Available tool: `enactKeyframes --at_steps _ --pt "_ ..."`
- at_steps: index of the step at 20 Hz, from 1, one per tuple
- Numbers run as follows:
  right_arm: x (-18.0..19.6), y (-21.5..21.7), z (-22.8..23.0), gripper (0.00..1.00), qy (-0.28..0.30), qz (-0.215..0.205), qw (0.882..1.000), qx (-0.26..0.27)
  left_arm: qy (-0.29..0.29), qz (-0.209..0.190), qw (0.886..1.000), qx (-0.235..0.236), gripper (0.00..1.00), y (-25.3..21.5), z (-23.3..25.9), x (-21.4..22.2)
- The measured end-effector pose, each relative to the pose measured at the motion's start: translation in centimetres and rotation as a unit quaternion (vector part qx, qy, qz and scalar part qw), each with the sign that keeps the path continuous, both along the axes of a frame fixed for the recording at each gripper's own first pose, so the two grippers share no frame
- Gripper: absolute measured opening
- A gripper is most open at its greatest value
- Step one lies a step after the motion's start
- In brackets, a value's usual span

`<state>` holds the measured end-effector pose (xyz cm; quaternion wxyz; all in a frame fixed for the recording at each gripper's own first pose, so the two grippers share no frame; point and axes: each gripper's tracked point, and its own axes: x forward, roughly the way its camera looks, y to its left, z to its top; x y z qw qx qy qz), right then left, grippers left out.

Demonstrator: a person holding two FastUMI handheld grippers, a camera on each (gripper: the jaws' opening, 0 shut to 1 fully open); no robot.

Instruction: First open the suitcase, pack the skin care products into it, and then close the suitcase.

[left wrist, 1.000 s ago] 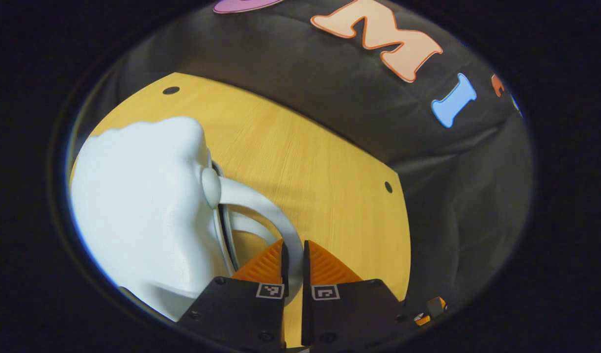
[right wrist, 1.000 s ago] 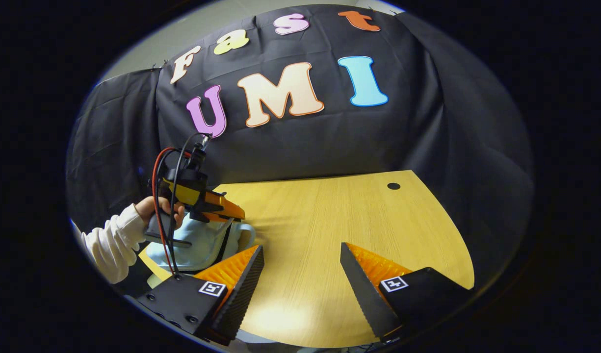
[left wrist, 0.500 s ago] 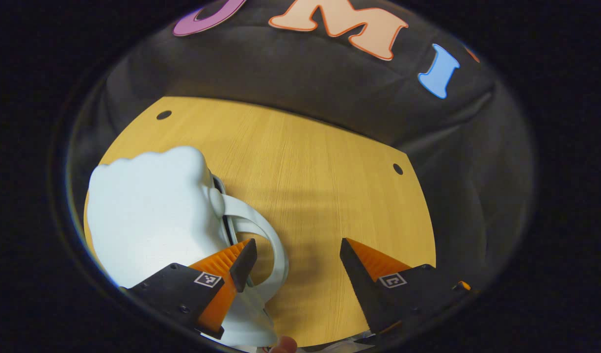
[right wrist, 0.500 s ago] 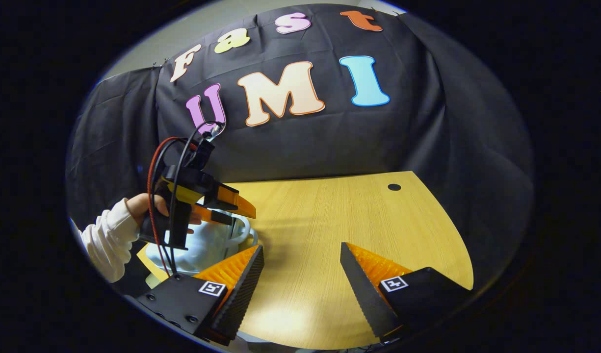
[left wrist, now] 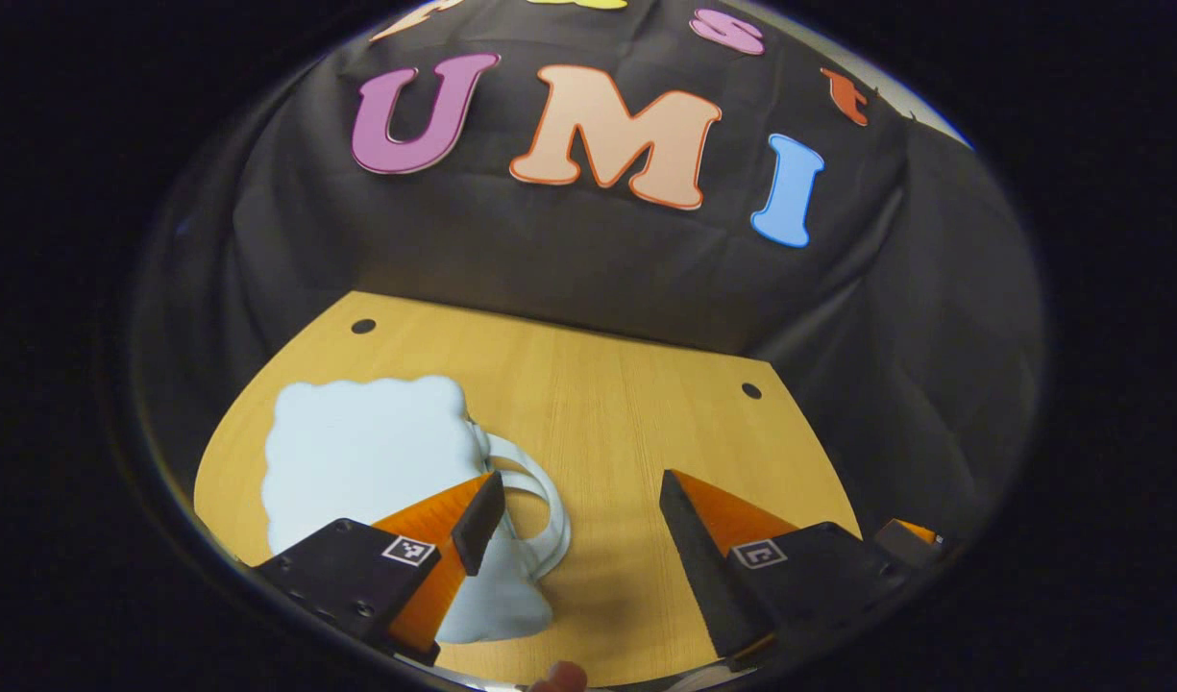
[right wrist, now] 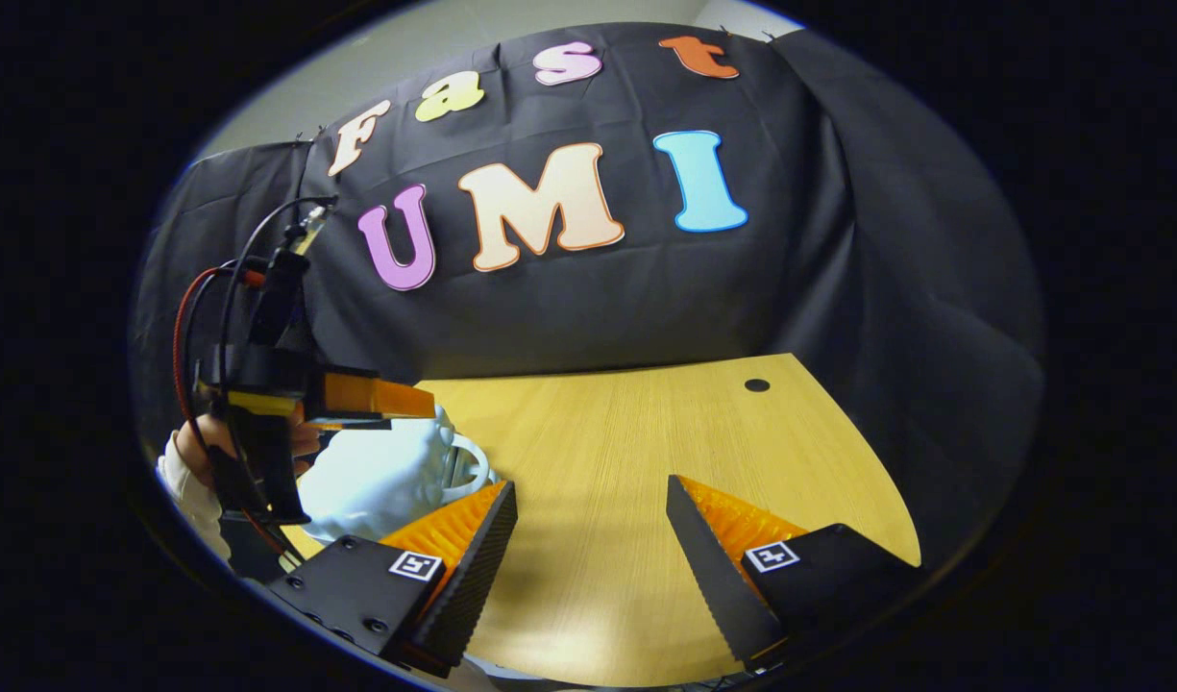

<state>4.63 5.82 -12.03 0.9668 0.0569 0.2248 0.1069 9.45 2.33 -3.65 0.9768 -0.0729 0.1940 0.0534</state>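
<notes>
**Suitcase shut and released; risk lies in the state of the closure**

Left tool (left wrist: 574,524): fingers spread, nothing between them, held above the table (left wrist: 626,423). Its left finger overlaps the white loop handle (left wrist: 550,519) of the pale blue suitcase (left wrist: 357,457) in the left gripper view; contact cannot be confirmed.

Right tool (right wrist: 588,538): fingers spread, empty, over bare table well right of the case.

Suitcase lies flat at the table's left side, shells together, handle toward the centre. No skin care products visible on the table; judged packed.

Risks:
- Seam may not be latched; the closure is too small to read, so the shells could part if the case is lifted.
- A finger near the handle could hook it on withdrawal and drag the light case.
- The case sits near the left edge; a nudge could push it off.
</notes>
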Motion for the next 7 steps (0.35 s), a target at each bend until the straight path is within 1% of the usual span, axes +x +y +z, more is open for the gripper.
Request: enactKeyframes --at_steps 1,2,3,4,7 --pt "0.0 0.1 0.4 0.94 -0.008 -0.001 1.000 0.001 -0.007 -0.004 1.000 0.005 0.96 -0.3 0.3 -0.6" --pt "0.0 0.1 0.9 0.98 -0.015 -0.002 1.000 0.002 -0.009 -0.007 1.000 0.012 0.95 -0.5 0.4 -1.2" --pt "0.0 0.1 1.3 0.98 -0.022 -0.003 1.000 0.004 -0.008 -0.016 1.000 0.017 0.92 -0.8 0.2 -1.8" --pt "0.0 0.2 1.5 0.98 -0.024 -0.003 1.000 0.006 -0.005 -0.024 0.999 0.022 0.96 -1.2 -0.1 -2.1" --pt "-0.3 -0.1 1.7 0.98 -0.031 -0.007 0.999 -0.001 0.003 -0.040 0.999 0.035 0.96 -1.9 -0.9 -2.8"
